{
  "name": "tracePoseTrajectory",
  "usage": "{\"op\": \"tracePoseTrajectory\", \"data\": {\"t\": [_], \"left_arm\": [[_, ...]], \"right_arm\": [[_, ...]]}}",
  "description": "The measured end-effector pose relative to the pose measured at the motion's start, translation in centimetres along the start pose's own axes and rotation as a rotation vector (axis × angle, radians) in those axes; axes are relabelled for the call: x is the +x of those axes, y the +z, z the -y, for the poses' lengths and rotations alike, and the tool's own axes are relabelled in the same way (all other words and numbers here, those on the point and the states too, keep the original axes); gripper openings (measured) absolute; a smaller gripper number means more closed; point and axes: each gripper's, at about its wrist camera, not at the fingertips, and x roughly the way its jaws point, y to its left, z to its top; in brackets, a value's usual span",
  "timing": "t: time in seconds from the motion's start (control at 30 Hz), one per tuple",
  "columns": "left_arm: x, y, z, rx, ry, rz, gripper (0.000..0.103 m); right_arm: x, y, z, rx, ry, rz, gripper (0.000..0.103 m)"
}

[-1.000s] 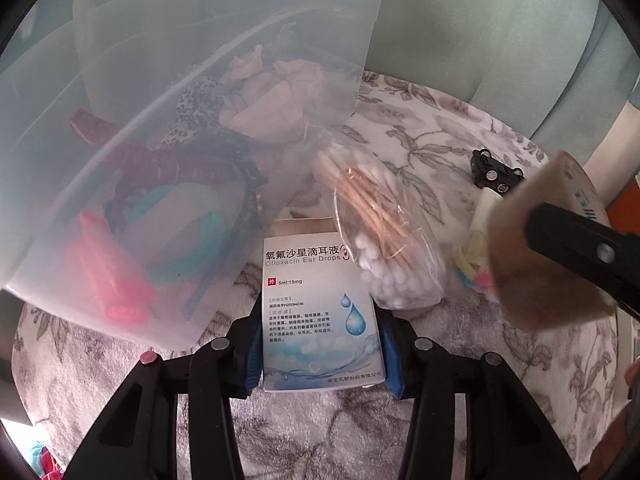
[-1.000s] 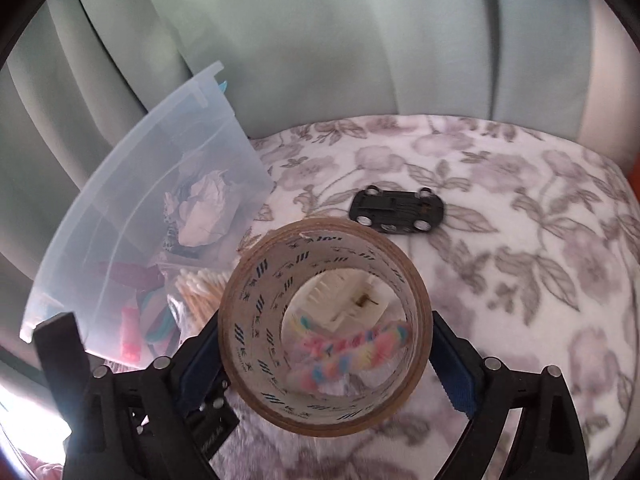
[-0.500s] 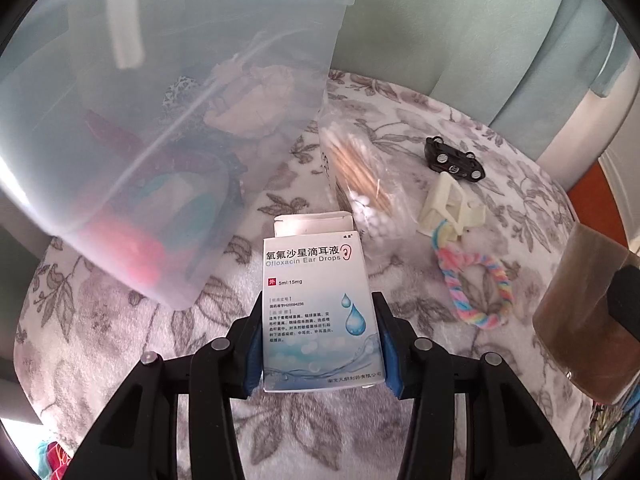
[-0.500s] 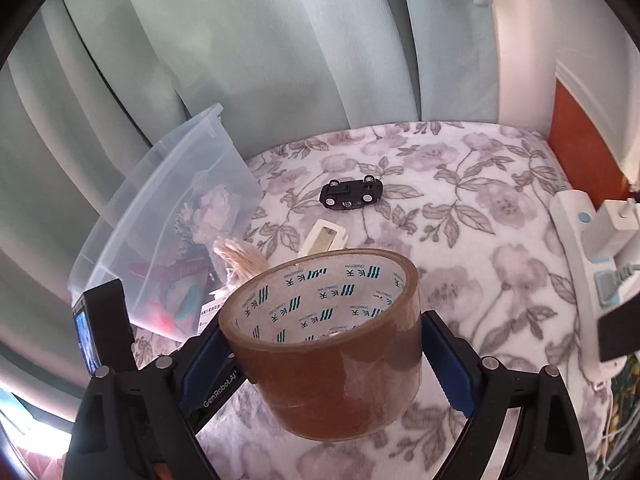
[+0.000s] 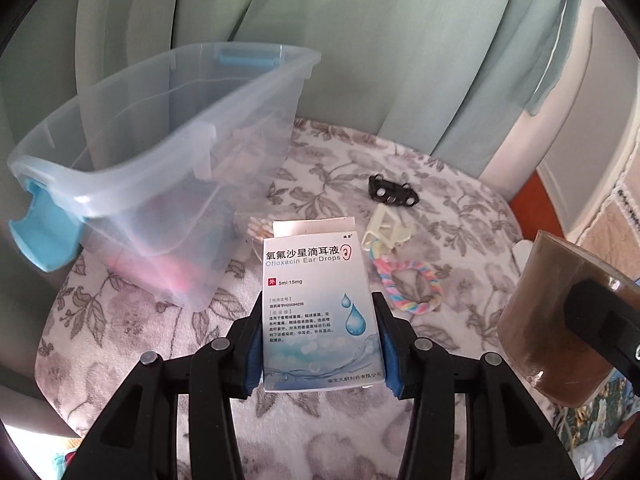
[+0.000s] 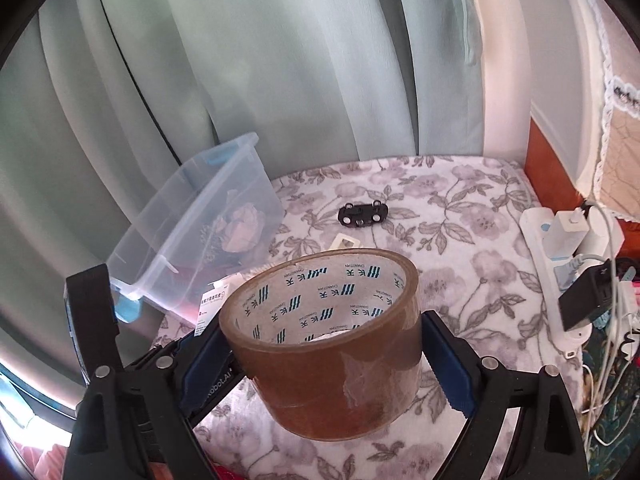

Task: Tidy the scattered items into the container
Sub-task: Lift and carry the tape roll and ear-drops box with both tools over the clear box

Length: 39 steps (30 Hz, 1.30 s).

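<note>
The left gripper [image 5: 320,344] has its jaws tight on a box [image 5: 318,312] that reads "Ofloxacin Ear Drops, 5ml:15mg". The right gripper [image 6: 324,348] squeezes brown tape [image 6: 324,340]. Both are up over the flowery surface [image 5: 440,208], near the clear bin [image 5: 160,184].

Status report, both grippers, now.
Left gripper shut on ear drops box. Right gripper shut on tape roll. Container ahead-left, path unobstructed.
</note>
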Motion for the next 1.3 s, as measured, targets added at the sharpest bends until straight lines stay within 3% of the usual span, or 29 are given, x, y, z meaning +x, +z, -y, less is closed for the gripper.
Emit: {"op": "tracePoseTrajectory", "data": {"t": [0.3,0.6,0.7,0.97,1.3], "left_arm": [[-7.8,3.0,1.0,0.046,-0.095,0.18,0.049],[-15.3,6.1,-0.1,0.059,-0.106,0.376,0.049],[-16.8,6.9,-0.8,0.044,-0.107,0.405,0.049],[-18.6,8.0,-3.0,0.01,-0.085,0.452,0.049],[-17.1,8.6,-5.9,-0.035,-0.073,0.446,0.049]], "right_arm": [[-6.5,2.4,-2.5,-0.021,0.026,0.177,0.093],[-11.9,5.1,-5.9,-0.056,0.093,0.331,0.093],[-12.8,5.7,-7.2,-0.077,0.108,0.359,0.093],[-12.9,6.7,-10.5,-0.108,0.147,0.363,0.093],[-9.5,7.2,-14.1,-0.165,0.151,0.284,0.093]]}}
